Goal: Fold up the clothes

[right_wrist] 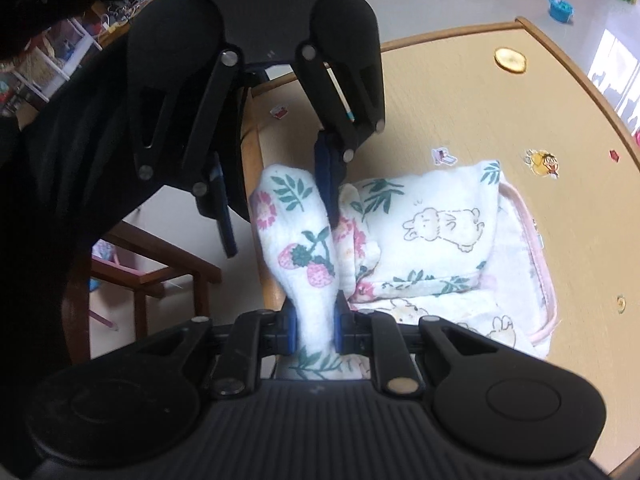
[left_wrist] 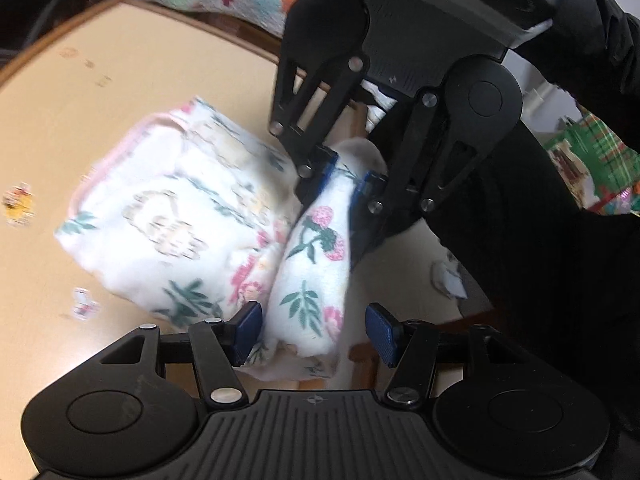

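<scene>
The right gripper (right_wrist: 315,330) pinched a rolled strip of the flowered cloth (right_wrist: 424,216) tightly between its pads. The left gripper (left_wrist: 314,332) stood half open around the same strip, one pad beside it, the other clear. One cloth lay folded on the round table (right_wrist: 500,92), among several stickers (right_wrist: 542,163).

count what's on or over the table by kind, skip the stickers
tools: 2 (left tool, right tool)
garment: 1 (floral print with pink trim)
table: 1
total: 4
</scene>
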### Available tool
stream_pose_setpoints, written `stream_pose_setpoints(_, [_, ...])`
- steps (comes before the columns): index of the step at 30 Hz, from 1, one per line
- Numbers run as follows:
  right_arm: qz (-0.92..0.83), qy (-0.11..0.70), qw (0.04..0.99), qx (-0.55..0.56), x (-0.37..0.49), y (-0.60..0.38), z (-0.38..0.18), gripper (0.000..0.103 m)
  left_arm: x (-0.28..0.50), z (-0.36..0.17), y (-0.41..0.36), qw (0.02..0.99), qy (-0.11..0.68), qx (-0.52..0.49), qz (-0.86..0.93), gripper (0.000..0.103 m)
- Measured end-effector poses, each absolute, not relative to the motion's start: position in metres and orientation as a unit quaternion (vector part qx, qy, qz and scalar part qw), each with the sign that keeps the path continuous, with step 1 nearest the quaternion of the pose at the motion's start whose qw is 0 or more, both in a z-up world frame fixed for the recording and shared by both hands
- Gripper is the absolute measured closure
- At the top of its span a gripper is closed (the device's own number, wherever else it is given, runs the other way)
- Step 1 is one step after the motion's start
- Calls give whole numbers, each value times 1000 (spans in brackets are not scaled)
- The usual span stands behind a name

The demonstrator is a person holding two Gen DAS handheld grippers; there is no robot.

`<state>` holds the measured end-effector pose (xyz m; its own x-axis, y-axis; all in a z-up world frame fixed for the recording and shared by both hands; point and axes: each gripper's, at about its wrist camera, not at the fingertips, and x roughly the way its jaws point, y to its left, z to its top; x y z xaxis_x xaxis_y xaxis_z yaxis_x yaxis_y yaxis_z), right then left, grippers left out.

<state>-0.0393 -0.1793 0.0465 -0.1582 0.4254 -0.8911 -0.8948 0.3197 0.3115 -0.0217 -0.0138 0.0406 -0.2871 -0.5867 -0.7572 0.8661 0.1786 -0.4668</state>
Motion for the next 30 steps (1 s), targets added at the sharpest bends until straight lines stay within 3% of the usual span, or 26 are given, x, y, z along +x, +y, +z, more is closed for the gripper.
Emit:
stream_pose_setpoints(14, [522,561,616,-184,-8,-191,39,85,-25,64,2,659,415,212,-590,44])
stream_pose_setpoints(23, [518,572,610,-179,3,-193,33,84,-30,54,-12,679,408,237,-562,44])
stream_pose_setpoints(30, [514,572,615,-173,3,-194,33,81,-14,45,-13,698,463,189,-512,42])
